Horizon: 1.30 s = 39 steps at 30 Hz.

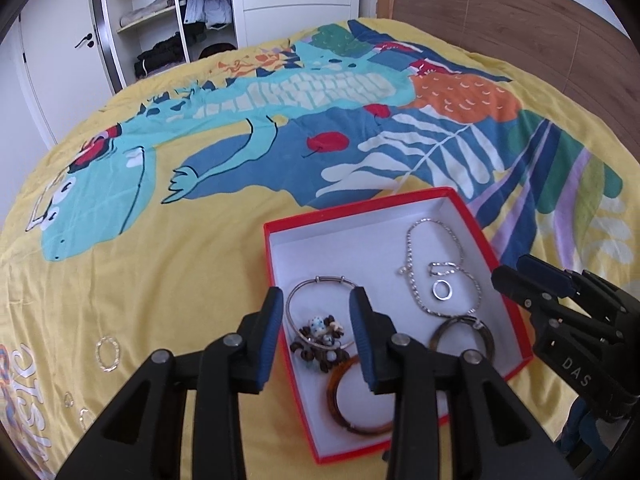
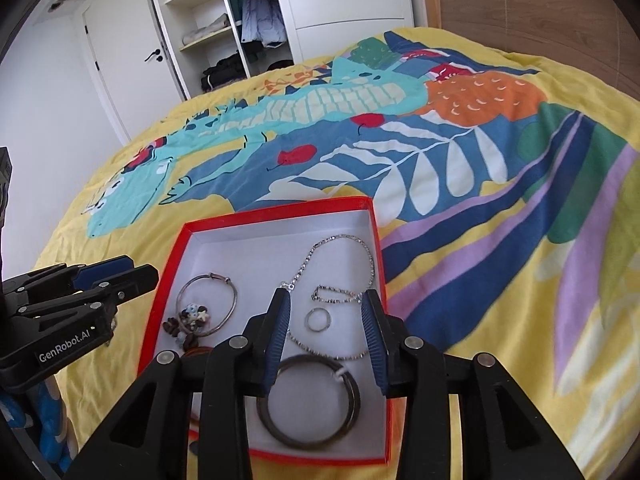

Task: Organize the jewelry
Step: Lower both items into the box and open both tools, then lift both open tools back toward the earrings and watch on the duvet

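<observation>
Jewelry lies in a red box point(image 1: 486, 248) with a white floor, set on the bed's yellow bedspread point(image 1: 180, 280): a silver bangle point(image 1: 298, 300) with a beaded charm cluster point(image 1: 320, 340), an amber bangle point(image 1: 352, 400), a silver chain point(image 2: 340, 276), a small ring point(image 2: 319, 319) and a dark bangle point(image 2: 308, 400). Left tool point(image 1: 316, 334) and right tool point(image 2: 328, 340) hover above it, jaws parted, holding nothing. Three small rings point(image 1: 107, 354) lie on the bedspread outside the box.

Home bedroom: bed w/ printed yellow duvet point(image 1: 160, 280), wooden headboard point(image 1: 520, 20), open wardrobe point(image 1: 160, 12).
</observation>
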Tool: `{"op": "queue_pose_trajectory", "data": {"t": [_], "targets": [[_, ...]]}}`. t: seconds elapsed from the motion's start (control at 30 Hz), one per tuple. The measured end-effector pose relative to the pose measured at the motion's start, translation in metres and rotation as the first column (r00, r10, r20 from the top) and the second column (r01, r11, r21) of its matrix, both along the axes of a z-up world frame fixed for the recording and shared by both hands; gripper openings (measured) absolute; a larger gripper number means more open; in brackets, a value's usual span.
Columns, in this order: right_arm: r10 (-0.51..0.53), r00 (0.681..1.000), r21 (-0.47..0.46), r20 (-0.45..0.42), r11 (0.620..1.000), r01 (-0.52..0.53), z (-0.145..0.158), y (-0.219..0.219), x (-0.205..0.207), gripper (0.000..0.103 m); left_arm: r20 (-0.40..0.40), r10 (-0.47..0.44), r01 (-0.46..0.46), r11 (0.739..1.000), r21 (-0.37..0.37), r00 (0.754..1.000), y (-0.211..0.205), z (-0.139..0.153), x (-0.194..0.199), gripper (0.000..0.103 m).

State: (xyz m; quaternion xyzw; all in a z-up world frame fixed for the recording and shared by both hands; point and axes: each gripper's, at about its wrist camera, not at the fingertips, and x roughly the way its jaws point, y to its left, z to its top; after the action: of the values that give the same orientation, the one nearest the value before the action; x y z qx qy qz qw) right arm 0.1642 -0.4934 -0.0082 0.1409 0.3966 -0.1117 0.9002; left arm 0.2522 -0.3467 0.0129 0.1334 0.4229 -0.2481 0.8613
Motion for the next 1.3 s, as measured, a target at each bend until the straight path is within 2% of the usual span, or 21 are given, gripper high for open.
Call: {"op": "queue_pose_trajectory", "data": {"t": [0.33, 0.43, 0.53, 1.0, 1.3], "targets": [[0.011, 1.000, -0.013, 0.024, 1.000, -0.010, 0.032, 0.031, -0.043, 0.042, 0.041, 0.055, -0.054, 0.999, -0.004, 0.998, 0.047, 0.037, -0.044, 0.034], [0.014, 0.999, -0.009, 0.030, 1.000, -0.014, 0.041, 0.043, -0.057, 0.044, 0.058, 0.083, -0.083, 0.997, -0.004, 0.995, 0.066, 0.051, -0.061, 0.045], [0.016, 0.999, -0.004, 0.041, 1.000, -0.016, 0.051, 0.054, -0.072, 0.045, 0.064, 0.097, -0.097, 0.995, -0.006, 0.993, 0.084, 0.061, -0.076, 0.048], [0.053, 0.997, -0.026, 0.063, 0.998, -0.051, 0.087, 0.107, -0.135, 0.047, 0.129, 0.184, -0.184, 0.983, -0.012, 0.974, 0.160, 0.095, -0.148, 0.049], [0.098, 0.993, -0.051, 0.073, 0.994, -0.095, 0.102, 0.142, -0.166, 0.049, 0.151, 0.233, -0.231, 0.973, -0.027, 0.961, 0.199, 0.105, -0.183, 0.049]]}}
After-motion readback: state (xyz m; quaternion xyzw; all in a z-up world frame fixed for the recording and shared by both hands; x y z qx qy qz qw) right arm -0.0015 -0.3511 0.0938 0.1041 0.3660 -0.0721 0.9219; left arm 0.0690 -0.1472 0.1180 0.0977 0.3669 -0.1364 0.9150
